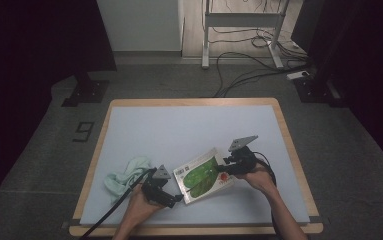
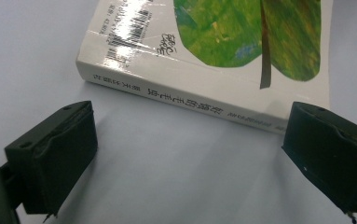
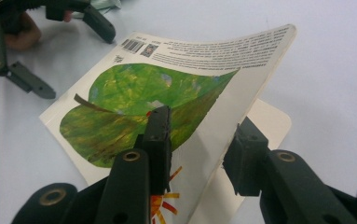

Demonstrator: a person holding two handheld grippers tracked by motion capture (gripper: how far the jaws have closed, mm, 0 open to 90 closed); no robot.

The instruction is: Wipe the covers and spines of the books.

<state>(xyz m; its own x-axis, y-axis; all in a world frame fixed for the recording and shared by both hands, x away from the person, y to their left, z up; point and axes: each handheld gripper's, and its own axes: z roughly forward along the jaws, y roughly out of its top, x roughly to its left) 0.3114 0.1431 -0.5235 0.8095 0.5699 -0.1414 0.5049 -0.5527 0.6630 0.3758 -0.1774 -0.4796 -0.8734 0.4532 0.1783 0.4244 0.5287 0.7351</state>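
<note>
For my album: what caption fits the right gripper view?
Right gripper lifts the leaf-picture book's cover off the table.

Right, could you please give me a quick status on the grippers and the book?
Left gripper open, at the book's spine. Right gripper shut on the cover, lifting it. Cloth lies left, clear of the book.

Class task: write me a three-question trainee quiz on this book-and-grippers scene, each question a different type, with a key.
1. True or false: the left gripper grips the book.
2. The right gripper holds: A) the spine, B) the lifted cover, C) the cloth.
3. Fill in: the cover picture shows a green ____.

Key: 1 false, its jaws stand open short of the spine; 2 B; 3 leaf.
</note>
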